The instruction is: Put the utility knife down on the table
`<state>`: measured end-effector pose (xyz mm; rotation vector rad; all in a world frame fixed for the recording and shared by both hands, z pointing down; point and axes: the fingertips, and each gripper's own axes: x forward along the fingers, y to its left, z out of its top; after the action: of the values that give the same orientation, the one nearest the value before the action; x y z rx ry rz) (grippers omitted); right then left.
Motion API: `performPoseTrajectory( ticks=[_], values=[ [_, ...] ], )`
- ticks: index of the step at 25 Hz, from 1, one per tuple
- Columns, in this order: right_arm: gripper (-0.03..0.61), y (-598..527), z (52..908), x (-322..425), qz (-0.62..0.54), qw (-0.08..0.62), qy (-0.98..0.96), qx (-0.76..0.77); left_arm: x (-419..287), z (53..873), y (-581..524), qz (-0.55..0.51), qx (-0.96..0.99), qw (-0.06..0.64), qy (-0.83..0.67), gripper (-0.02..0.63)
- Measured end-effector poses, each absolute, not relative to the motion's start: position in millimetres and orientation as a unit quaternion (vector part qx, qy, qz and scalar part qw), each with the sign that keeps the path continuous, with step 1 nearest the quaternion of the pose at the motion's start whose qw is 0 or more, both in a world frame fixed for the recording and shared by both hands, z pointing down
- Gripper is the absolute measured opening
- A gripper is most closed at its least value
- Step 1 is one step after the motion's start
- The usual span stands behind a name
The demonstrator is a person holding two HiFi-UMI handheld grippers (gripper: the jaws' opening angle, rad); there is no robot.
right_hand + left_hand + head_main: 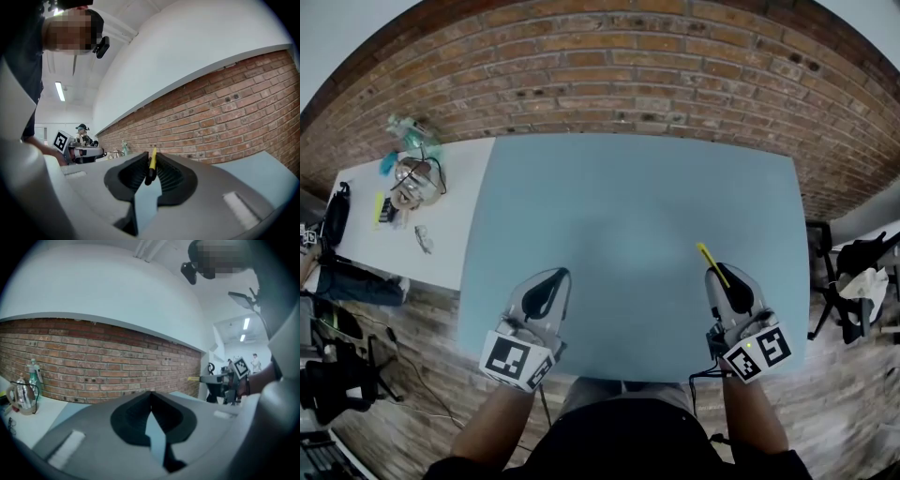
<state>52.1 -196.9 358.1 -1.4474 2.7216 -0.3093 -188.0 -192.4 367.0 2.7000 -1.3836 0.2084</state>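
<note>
The utility knife (711, 261) is slim, yellow and black, and it sticks out forward from my right gripper (718, 274) over the near right part of the light blue table (628, 206). In the right gripper view the knife (152, 164) stands upright between the ribbed pads, with my right gripper (151, 169) shut on it. My left gripper (553, 277) hovers over the table's near left part. Its jaws meet at the tips in the left gripper view, so the left gripper (150, 394) is shut with nothing in it. From there the knife (193, 378) shows far off at the right.
A white side table (441, 234) at the left carries a spray bottle (411, 131), cables and small items. A brick wall (609, 75) runs behind the blue table. A black chair with bags (848, 281) stands at the right on the wooden floor.
</note>
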Motion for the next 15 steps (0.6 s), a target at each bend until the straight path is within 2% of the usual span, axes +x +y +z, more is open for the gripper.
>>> performPoseTrajectory(
  ticks=[15],
  values=[
    [0.055,-195.1,385.6,54.9,-0.128,0.016,0.867,-0.481,-177.1,398.8,-186.2,0.092,0.897,0.078,-0.426,-0.012]
  ],
)
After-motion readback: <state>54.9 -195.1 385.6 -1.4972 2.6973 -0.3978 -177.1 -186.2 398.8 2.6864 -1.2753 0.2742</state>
